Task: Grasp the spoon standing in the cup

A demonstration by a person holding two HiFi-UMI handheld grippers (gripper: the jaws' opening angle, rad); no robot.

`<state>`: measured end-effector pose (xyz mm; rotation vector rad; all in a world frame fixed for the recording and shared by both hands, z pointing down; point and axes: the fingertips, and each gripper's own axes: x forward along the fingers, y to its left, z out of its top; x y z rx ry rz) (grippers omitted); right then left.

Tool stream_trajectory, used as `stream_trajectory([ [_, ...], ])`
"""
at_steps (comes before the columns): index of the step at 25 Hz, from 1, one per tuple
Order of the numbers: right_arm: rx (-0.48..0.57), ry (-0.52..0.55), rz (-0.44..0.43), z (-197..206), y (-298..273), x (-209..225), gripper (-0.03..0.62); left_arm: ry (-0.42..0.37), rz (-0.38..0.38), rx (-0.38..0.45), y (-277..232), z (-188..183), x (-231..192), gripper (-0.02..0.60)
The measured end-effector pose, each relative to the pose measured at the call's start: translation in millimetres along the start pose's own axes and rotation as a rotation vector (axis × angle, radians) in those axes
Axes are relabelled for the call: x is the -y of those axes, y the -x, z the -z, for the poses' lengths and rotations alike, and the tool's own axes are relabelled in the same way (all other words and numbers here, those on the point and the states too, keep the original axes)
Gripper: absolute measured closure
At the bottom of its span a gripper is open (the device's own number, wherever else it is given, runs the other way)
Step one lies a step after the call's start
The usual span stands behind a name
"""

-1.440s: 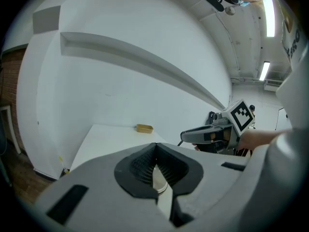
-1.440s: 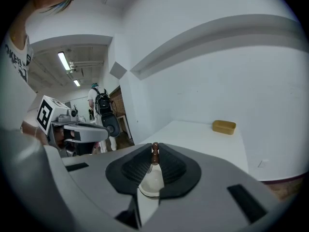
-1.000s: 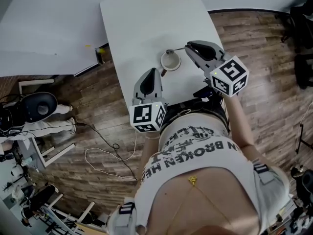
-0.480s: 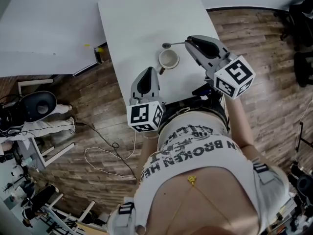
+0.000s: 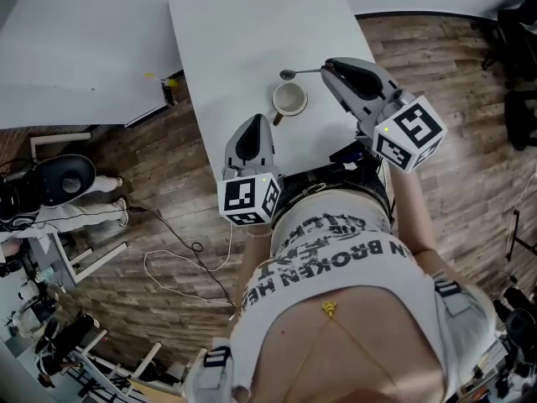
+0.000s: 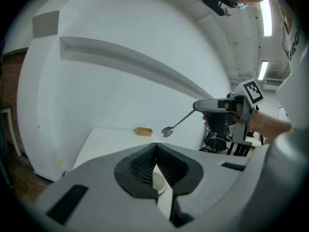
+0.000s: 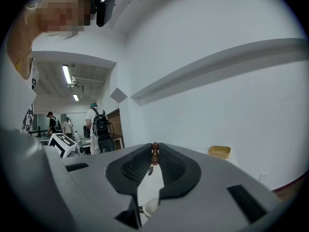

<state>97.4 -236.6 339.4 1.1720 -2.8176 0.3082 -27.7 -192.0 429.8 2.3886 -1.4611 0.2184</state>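
The spoon [image 5: 300, 73] is already out of the cup [image 5: 289, 99]. It hangs in the air just beyond the cup, nearly level, with its bowl pointing away from the right gripper [image 5: 325, 67]. That gripper's fingers [image 7: 140, 166] are pinching the very tip of the handle, a small brown knob that looks like wood or plastic.

To my eye it is a light, stiff teaspoon with a thin, smooth metal shank. Held this far out on the end, it could swivel or slip. A hold further down the shank would sit steadier, though the knob gives the pads something to bite.

The left gripper [image 5: 257, 121] rests on the near side of the cup, its fingers [image 6: 140, 166] pressed together with nothing between them.

I can see no brand on the spoon, the cup or the white worktop [image 5: 243, 32]. The only readable writing is the print on the person's shirt [image 5: 336, 250], where "BROKEN" stands out. The cube [image 5: 411, 133] carries only black-and-white square markers.
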Motion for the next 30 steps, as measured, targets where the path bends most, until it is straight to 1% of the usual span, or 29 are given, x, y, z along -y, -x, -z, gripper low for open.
stream_trajectory([
  [16, -0.015, 0.007, -0.008, -0.9, 1.3, -2.2, 0.549, 0.002, 0.000, 0.001, 2.2, -1.9, 1.0, 0.586],
  [26, -0.049, 0.004, -0.016, 8.6, -5.8, 0.4, 0.549, 0.005, -0.008, -0.004, -0.2, -1.0, -2.2, 0.585],
  [30, -0.076, 0.004, -0.006, 15.8, -8.7, 2.3, 0.549, 0.005, -0.009, -0.007, -0.1, -2.0, -3.6, 0.585],
])
